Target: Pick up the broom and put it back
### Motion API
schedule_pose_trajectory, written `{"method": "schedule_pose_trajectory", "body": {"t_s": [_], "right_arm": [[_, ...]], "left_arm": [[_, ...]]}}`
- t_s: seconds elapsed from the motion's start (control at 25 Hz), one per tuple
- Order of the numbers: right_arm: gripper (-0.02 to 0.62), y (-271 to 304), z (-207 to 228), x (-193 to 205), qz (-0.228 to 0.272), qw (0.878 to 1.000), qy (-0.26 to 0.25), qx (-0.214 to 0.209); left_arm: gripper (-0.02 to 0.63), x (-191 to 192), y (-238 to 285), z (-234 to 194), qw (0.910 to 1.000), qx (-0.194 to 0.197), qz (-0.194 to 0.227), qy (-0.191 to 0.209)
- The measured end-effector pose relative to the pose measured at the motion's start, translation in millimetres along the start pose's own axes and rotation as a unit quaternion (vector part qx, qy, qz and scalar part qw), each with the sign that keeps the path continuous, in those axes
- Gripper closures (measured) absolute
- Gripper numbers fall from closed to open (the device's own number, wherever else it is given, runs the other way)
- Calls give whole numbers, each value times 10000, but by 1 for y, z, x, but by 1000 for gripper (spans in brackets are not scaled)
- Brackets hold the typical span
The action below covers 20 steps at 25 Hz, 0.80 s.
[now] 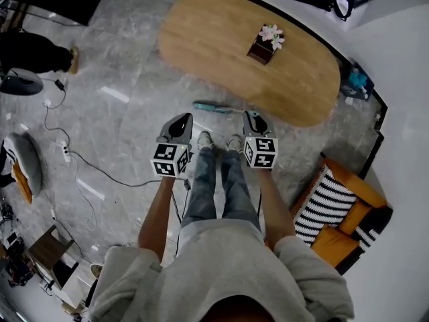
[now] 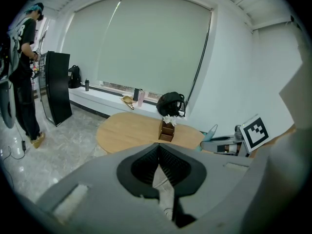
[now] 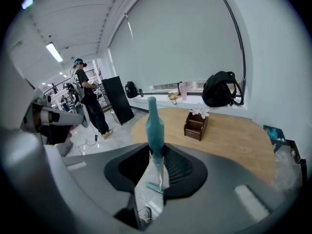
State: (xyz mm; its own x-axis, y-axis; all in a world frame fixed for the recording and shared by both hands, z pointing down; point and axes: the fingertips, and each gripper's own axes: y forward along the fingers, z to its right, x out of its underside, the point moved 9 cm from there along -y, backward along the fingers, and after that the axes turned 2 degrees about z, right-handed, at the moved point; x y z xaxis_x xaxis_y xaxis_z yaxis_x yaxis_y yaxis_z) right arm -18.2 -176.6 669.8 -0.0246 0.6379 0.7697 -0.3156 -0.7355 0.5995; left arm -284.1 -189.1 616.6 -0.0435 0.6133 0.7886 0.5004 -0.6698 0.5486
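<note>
A broom with a teal head [image 1: 212, 107] lies low over the grey floor, just in front of the person's shoes. Its thin shaft runs right into my right gripper [image 1: 253, 117]. In the right gripper view the teal handle [image 3: 155, 126] stands up between the jaws of my right gripper [image 3: 156, 147], which are shut on it, and the broom head [image 3: 154, 187] shows small far below. My left gripper [image 1: 181, 121] hangs beside it to the left. Its jaws [image 2: 159, 147] meet at the tips with nothing between them.
An oval wooden table [image 1: 221, 39] with a brown box of flowers [image 1: 265, 45] stands just beyond the broom. An orange chair with striped cushions [image 1: 335, 213] sits at the right. Cables [image 1: 67, 153] trail across the floor at the left, near another person [image 1: 33, 52].
</note>
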Motion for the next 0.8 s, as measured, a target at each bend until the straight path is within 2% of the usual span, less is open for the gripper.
{"method": "schedule_pose_trajectory", "body": {"t_s": [0.28,0.6,0.8], "right_arm": [[500,-27,-23,-11,66,9976,-629,-265],[502,-61,-26,-43,348,9947,-910,-331],[506,-87,-30,-65,643,9928,-985,-222]], "left_arm": [[603,-6,-13,0,9999,-61,97,19],[603,-19,-41,7,9994,-157,301,2],[603,-34,-52,12,9988,-150,470,-3]]}}
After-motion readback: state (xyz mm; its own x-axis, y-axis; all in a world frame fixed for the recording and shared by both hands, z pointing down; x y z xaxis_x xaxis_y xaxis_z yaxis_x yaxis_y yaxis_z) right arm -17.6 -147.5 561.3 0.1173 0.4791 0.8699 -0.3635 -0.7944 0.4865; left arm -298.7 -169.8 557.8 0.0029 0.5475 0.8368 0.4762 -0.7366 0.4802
